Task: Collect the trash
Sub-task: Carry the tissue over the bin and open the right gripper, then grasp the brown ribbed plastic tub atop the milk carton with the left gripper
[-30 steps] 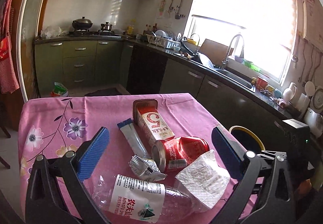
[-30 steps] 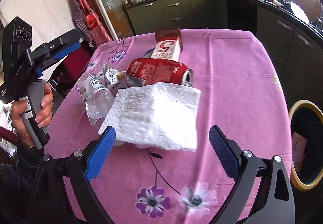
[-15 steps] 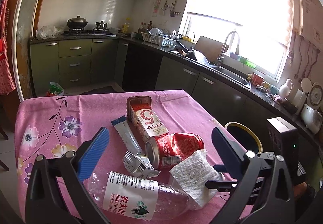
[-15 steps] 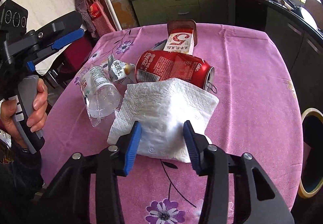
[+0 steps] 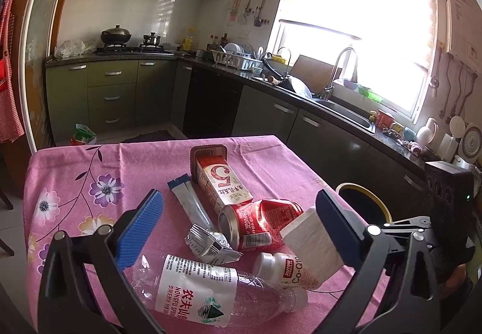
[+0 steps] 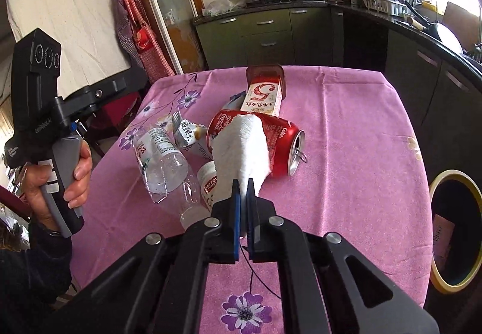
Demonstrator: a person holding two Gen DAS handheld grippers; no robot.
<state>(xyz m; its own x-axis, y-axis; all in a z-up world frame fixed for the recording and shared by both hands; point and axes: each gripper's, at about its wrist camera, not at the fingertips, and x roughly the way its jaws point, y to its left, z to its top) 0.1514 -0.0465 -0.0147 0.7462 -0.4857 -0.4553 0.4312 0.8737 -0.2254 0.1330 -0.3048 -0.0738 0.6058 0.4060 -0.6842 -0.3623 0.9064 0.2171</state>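
My right gripper [image 6: 243,183] has just been closing, and its fingers now pinch the near edge of the crumpled white paper napkin [image 6: 241,144], which drapes over the dented red cola can [image 6: 280,138] on the pink floral-clothed counter [image 6: 346,129]. My left gripper [image 5: 238,228] stands wide open (nothing between its pads) above the clear crushed plastic bottle [image 5: 205,291].
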